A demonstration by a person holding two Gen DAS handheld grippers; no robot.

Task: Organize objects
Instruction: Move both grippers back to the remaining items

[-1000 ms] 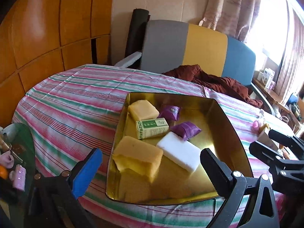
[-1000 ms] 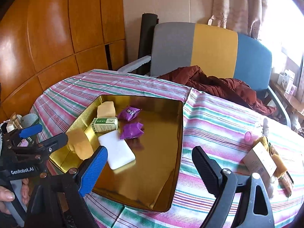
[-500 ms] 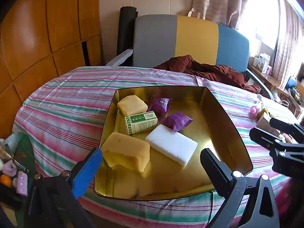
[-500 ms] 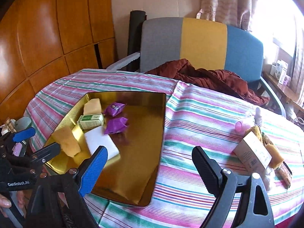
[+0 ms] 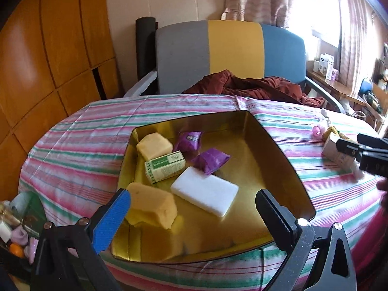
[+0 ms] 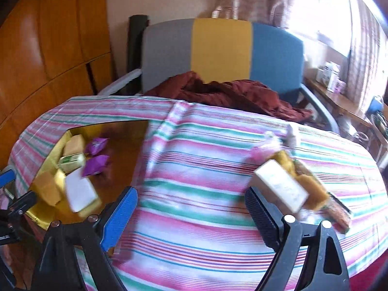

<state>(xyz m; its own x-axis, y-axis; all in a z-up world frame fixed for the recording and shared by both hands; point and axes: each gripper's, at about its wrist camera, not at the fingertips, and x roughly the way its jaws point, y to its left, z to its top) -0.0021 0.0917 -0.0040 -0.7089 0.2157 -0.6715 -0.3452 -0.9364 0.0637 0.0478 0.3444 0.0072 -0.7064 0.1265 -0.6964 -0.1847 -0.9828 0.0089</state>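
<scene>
My left gripper (image 5: 191,214) hangs spread wide and empty over the near edge of the gold tray (image 5: 278,155) on the striped desk (image 5: 80,145). In the tray lie two yellow sponges (image 5: 151,206), a green box (image 5: 165,166), two purple sachets (image 5: 211,160) and a white block (image 5: 205,190). My right gripper (image 6: 191,214) is also spread, holding nothing, over bare cloth right of the tray. Just past its right finger a blurred pile rests on the desk: a pale box (image 6: 281,188) touching a yellow sponge (image 6: 312,191), with something pink (image 6: 260,151) at the far end.
</scene>
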